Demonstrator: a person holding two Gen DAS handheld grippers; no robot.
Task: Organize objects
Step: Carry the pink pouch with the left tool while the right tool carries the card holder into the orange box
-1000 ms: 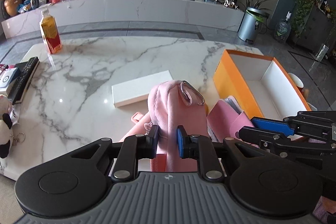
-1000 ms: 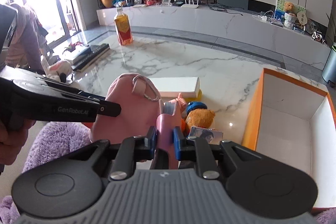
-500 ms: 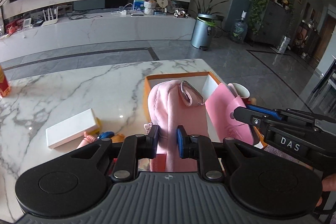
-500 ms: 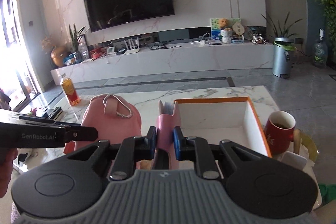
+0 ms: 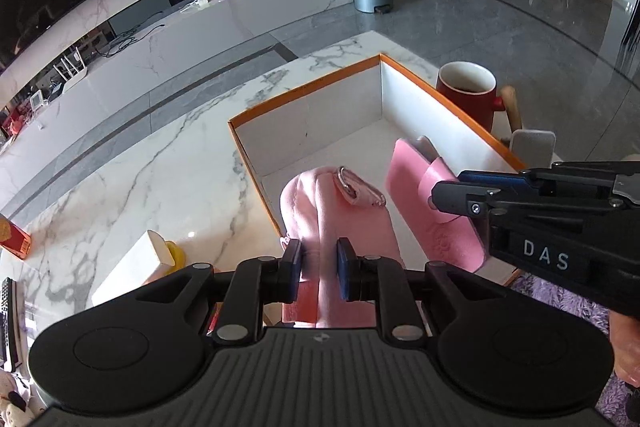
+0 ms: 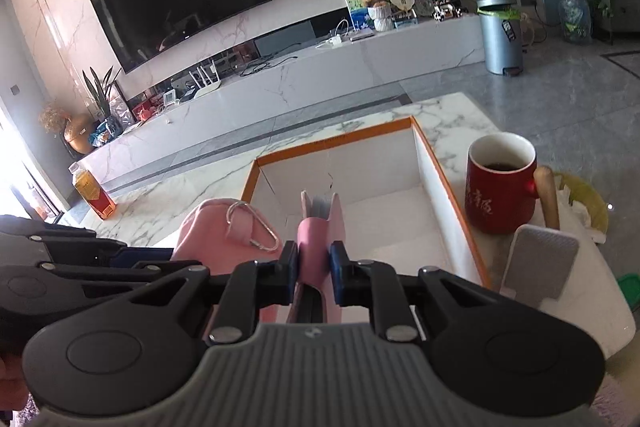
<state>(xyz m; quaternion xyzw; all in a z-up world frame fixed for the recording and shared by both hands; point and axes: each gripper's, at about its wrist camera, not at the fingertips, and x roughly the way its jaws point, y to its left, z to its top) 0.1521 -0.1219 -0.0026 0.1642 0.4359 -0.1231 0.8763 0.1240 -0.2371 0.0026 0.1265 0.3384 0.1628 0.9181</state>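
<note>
Pink fleecy pouch [image 5: 340, 211] (soft) clenched in left tongs [image 5: 319, 269], leathery notebook [image 6: 320, 227] in right tongs [image 6: 314, 267].

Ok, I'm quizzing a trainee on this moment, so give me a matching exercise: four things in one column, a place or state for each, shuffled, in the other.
Things:
1. pink pouch
2. pink notebook
3. red mug
4. orange box

Places or states:
A. open-topped, nothing resting on its visible white floor
B. clamped in the left gripper
C. outside the box, beside its right wall, dark drink inside
D. clamped in the right gripper

Pairs: 1-B, 2-D, 3-C, 4-A
</note>
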